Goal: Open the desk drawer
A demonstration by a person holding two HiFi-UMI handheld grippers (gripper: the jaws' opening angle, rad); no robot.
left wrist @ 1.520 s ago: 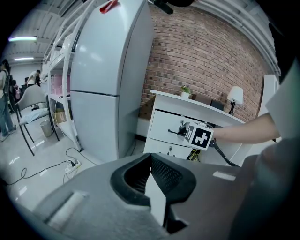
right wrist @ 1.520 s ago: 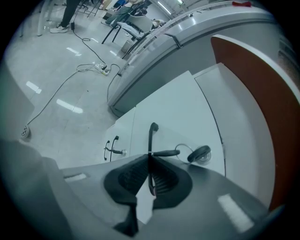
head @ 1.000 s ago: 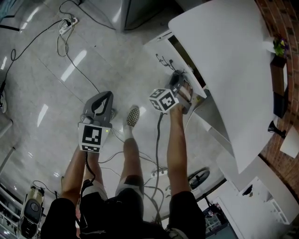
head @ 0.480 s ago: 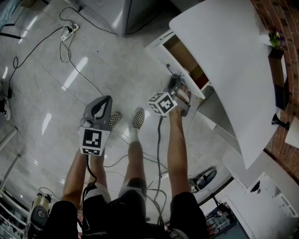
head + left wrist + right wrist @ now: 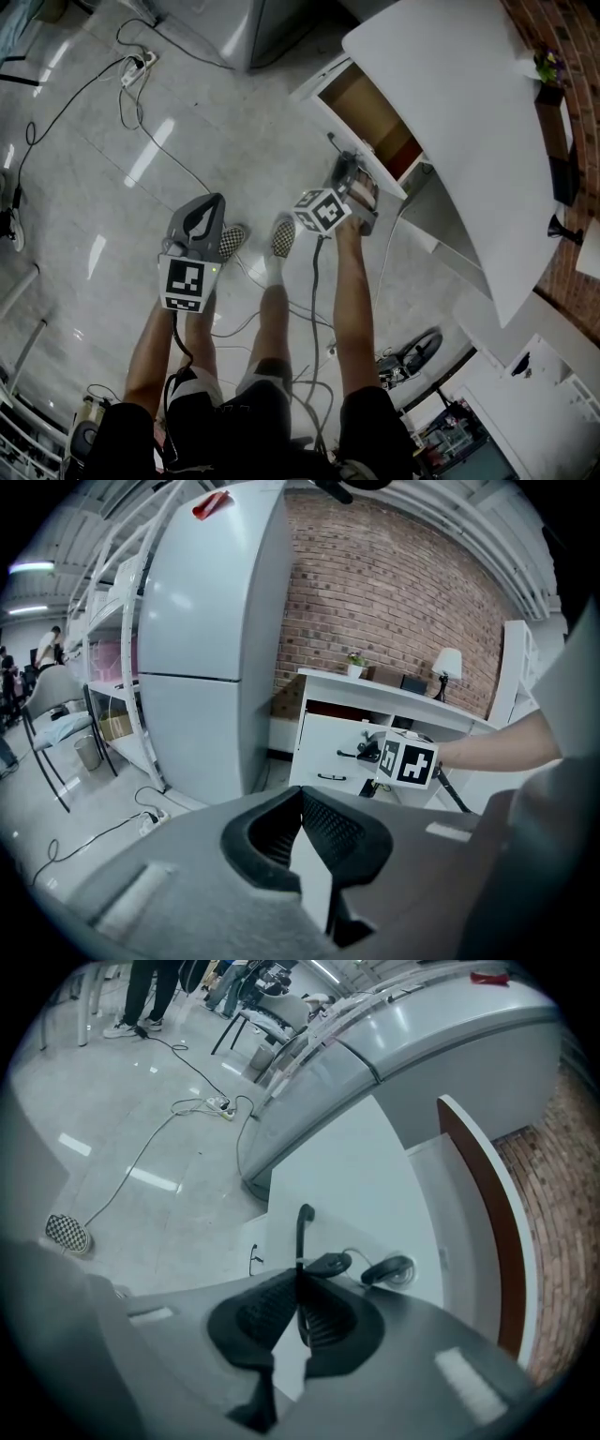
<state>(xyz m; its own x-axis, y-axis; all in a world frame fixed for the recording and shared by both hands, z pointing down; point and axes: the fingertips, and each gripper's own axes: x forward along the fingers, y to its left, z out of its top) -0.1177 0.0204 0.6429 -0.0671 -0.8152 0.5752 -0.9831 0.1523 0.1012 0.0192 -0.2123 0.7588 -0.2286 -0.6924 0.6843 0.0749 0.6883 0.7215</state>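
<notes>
A person's bare arms are holding two grey handheld grippers above a pale tiled floor (image 5: 94, 141) strewn with cables. The left gripper (image 5: 212, 197) is hovering in the air beside a checkered shoe (image 5: 232, 241), its fingers pressing together on nothing. The right gripper (image 5: 343, 164) is clamping its fingers on the thin black bar handle (image 5: 302, 1227) of the white desk drawer (image 5: 367, 117). The drawer is standing partly pulled out beneath the white desktop (image 5: 450, 112), showing its brown wooden inside.

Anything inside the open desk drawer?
The head view shows the drawer partly open: a bare brown floor and a reddish inner wall, with no items visible. Its rear part sits under the desktop, so that part is hidden.
</notes>
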